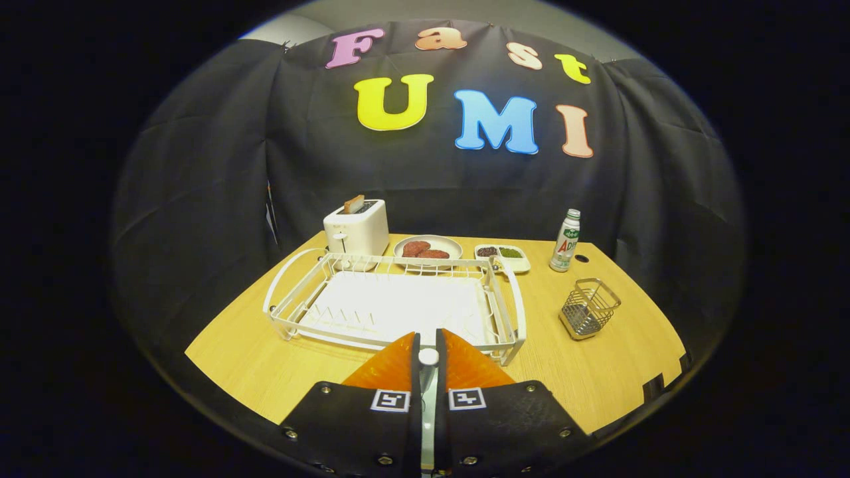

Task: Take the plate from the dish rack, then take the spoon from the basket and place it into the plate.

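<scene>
The gripper point(428, 352) clamped a white spoon point(429, 385) between its fingers, just before the rack point(398, 302); toaster point(356, 228), plate point(428, 247), bottle point(566, 241) and basket point(588, 308) stood beyond.

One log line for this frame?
gripper: shut on white spoon handle | white wire dish rack: just ahead | metal mesh basket: beside rack

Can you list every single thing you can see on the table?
table: one, light wood, under everything.
dish rack: one, white wire, just ahead of the fingers.
toaster: one, white, behind the rack's far left corner, a slice sticking up.
round plate: one, pale, beside the toaster, brown food on it.
small tray: one, white, right of that plate, dark and green food.
bottle: one, white, right of the tray.
basket: one, wire, right of the rack.
gripper: one, fingers closed on a slim white handle with a round end.
</scene>
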`<state>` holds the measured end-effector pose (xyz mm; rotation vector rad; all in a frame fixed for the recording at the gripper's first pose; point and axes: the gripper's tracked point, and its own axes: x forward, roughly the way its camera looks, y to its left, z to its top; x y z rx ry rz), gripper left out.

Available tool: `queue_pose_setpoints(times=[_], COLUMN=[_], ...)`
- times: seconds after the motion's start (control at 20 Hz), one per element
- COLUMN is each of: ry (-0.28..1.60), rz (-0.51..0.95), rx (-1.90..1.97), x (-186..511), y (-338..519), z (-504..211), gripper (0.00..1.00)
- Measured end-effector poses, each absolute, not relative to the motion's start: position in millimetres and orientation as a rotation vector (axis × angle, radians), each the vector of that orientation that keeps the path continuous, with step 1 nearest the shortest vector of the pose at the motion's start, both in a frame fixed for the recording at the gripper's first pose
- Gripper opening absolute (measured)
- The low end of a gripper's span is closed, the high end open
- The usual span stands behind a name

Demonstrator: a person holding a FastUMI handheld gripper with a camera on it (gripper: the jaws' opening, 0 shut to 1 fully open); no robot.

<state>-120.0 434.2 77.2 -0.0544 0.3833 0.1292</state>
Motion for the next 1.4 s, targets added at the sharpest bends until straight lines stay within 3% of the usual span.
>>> queue_pose_setpoints(times=[0.35,0.65,1.0,1.4], ry=[0.377,0.38,0.349,0.3], rz=[0.131,0.032,0.0,-0.019], rx=[-0.014,0.023,0.011,-0.006], x=[-115,-117,-113,-106], y=[428,400,383,369], z=[77,76,92,125], gripper=[0.08,0.15,0.31,0.31])
